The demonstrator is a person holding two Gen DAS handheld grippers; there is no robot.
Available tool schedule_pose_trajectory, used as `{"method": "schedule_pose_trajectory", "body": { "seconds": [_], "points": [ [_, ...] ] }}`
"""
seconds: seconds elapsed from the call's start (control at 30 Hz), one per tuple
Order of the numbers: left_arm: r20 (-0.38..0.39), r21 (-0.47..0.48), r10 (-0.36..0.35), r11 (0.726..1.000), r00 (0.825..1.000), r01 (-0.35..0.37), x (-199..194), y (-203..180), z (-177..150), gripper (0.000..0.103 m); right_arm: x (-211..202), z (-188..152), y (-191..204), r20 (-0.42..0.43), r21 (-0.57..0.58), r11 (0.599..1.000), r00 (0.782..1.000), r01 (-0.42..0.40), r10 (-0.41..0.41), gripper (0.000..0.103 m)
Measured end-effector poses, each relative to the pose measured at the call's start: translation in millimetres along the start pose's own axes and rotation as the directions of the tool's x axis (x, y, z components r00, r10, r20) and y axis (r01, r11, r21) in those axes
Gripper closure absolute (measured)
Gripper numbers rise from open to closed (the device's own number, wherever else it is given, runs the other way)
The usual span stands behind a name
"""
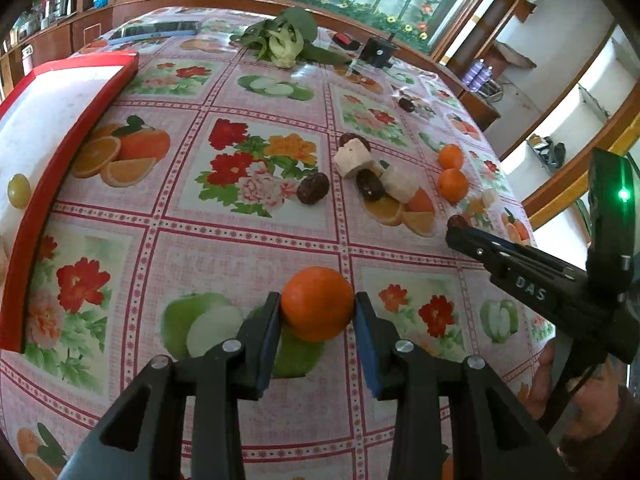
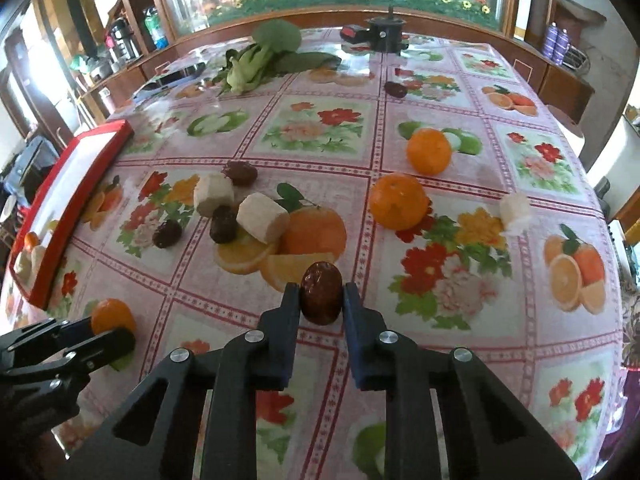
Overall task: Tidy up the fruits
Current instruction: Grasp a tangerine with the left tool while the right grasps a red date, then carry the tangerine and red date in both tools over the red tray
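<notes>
Orange and round, a mandarin (image 1: 317, 303) sits clamped between the blue pads of the left gripper (image 1: 316, 308), low over the floral oilcloth table (image 1: 248, 248). Over in the right wrist view, the right gripper (image 2: 321, 300) pinches a dark red jujube (image 2: 321, 298) upright between its fingers, just above the printed orange slices. At ten o'clock from the left claw lies the red-rimmed white tray (image 1: 76, 120), a green grape (image 1: 19, 190) resting on it. Loose fruit waits mid-table: two mandarins (image 2: 398, 201) at one o'clock from the right claw, three jujubes (image 2: 223, 224) and two pale cut chunks (image 2: 262, 216) bunched together at eleven o'clock. Far off at twelve o'clock, a leafy green vegetable (image 2: 256, 60) sprawls near the table's back edge, and one lone jujube (image 2: 395, 89) sits to its right.
</notes>
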State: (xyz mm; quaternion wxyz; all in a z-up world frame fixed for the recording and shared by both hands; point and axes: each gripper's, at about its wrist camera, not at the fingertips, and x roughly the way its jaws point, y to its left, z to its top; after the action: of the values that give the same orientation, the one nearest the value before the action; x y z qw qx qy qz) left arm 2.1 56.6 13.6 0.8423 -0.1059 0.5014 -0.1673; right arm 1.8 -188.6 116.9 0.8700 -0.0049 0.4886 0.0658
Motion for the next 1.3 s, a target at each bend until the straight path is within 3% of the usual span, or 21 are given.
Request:
{"method": "schedule_pose_trajectory", "body": {
  "seconds": [0.33,0.7,1.0,1.3],
  "points": [
    [0.012,0.085,-0.004,0.996,1.0,0.003,-6,-11,-6,0.065,-22,-16,13,0.016,0.005,1.0,1.0,-0.007,0.007,0.082],
    [0.046,0.075,0.006,0.997,0.999,-0.009,-27,11,-1,0.065,-14,-8,49,-0.019,-0.03,0.999,1.0,-0.016,0.016,0.082],
    [0.116,-0.017,0.064,0.998,0.991,-0.063,-64,72,8,0.065,-3,13,131,-0.027,-0.154,0.983,0.995,-0.095,0.092,0.082],
    [0.171,-0.132,0.186,0.977,0.967,-0.165,-99,154,25,0.065,15,50,223,-0.03,-0.261,0.946,0.981,-0.192,0.191,0.082]
  ]
}}
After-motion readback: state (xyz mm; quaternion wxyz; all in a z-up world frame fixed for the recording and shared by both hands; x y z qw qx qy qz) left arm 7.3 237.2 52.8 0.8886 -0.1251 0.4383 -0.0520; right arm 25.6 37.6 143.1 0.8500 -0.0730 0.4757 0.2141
